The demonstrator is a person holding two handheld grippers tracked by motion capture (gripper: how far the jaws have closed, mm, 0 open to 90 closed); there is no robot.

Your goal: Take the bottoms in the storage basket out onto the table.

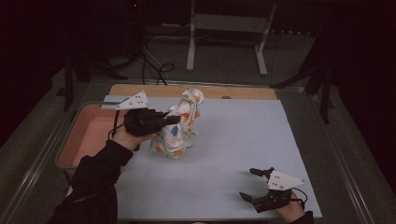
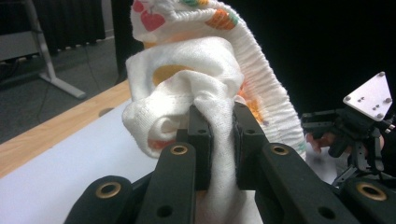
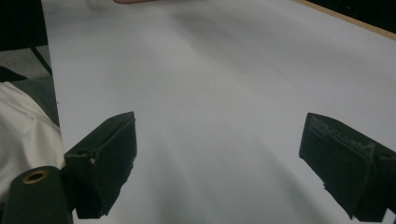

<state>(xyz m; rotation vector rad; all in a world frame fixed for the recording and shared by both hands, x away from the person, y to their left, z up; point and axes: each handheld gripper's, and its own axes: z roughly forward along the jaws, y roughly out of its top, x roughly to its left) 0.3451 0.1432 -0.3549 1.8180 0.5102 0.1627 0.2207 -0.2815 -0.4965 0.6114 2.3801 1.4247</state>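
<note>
Cloth [image 1: 180, 126], white with coloured patches, is held bunched and raised above the pale table sheet [image 1: 224, 140] near its left edge, beside a pink tray [image 1: 91, 135]. A fold of it is pinched between the jaws of the left gripper [image 1: 173, 119], which is pointed level across the table from a dark-sleeved forearm. The right gripper [image 1: 254, 184] is rested low near the front right corner, jaws spread wide over bare sheet. The cloth's lower end is cut off in the left gripper view.
</note>
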